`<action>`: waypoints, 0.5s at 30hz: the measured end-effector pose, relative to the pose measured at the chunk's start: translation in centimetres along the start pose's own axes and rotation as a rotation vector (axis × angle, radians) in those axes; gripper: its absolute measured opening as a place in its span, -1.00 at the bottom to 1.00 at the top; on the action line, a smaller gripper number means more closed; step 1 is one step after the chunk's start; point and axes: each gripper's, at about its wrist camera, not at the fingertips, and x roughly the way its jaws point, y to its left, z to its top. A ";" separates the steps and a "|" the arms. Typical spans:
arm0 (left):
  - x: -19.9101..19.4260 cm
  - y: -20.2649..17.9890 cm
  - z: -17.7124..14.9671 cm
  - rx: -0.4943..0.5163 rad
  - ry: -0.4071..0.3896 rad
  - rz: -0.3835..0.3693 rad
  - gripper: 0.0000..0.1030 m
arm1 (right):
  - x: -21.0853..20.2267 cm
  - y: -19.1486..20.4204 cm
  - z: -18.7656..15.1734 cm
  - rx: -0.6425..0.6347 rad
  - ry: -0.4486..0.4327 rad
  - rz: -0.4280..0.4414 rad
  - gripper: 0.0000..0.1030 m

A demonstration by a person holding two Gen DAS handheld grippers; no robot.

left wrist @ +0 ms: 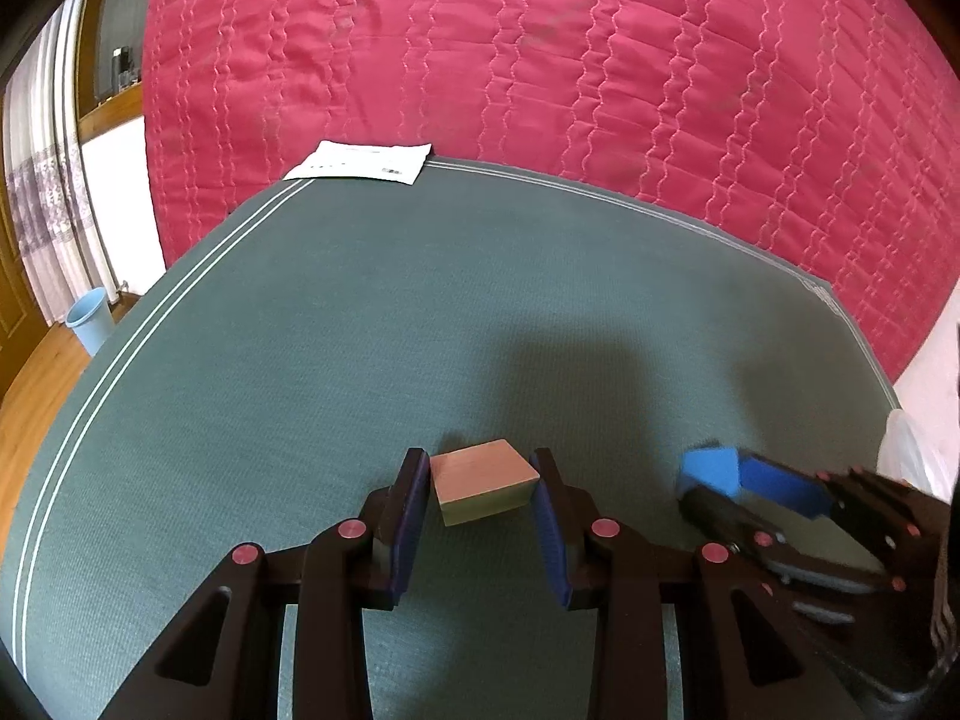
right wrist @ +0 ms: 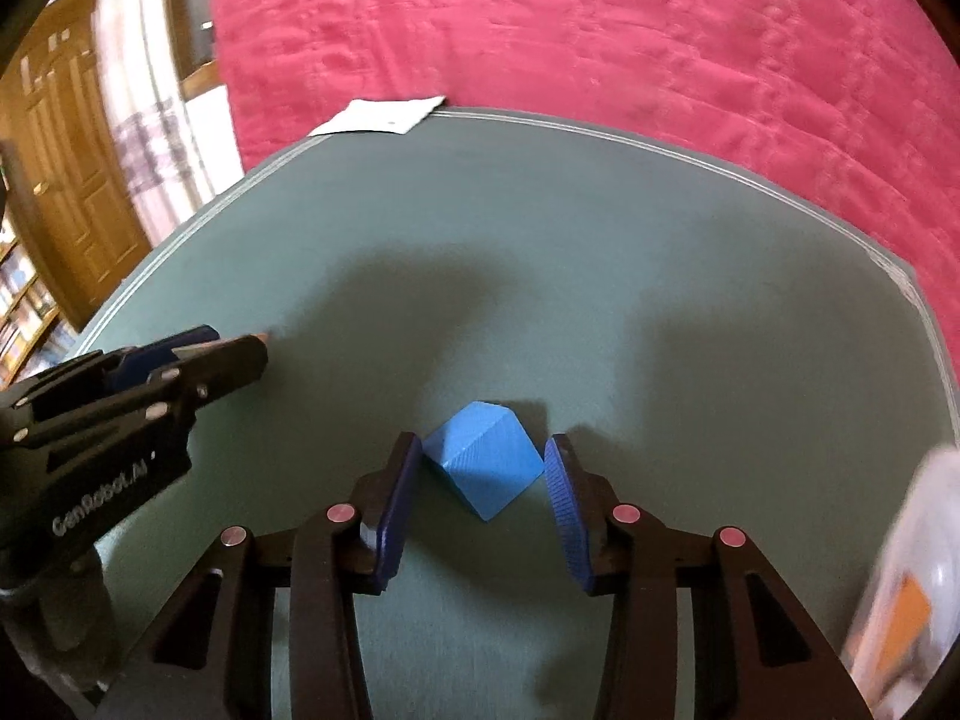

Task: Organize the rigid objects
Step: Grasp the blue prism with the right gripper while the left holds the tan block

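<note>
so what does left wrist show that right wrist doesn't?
Left wrist only: the tan wooden block clamped in the left gripper, and a light-blue plastic bin on the floor.
Right wrist only: the wooden panelled door and a bookshelf.
Both: the blue faceted plastic block between the right gripper pads, the green mat, the white paper sheet and the red quilted bedspread.

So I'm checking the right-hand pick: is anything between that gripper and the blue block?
Nothing visible. The blue block sits on the green mat directly between the right gripper pads.
</note>
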 end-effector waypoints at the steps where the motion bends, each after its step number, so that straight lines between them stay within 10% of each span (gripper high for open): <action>1: -0.1 0.0 0.0 0.002 0.000 -0.002 -0.30 | -0.2 0.0 -0.2 0.010 0.002 -0.009 -0.14; 15: -0.7 -0.2 0.0 0.007 -0.014 -0.021 -0.30 | -2.6 -0.1 -2.8 0.044 -0.021 0.100 -0.03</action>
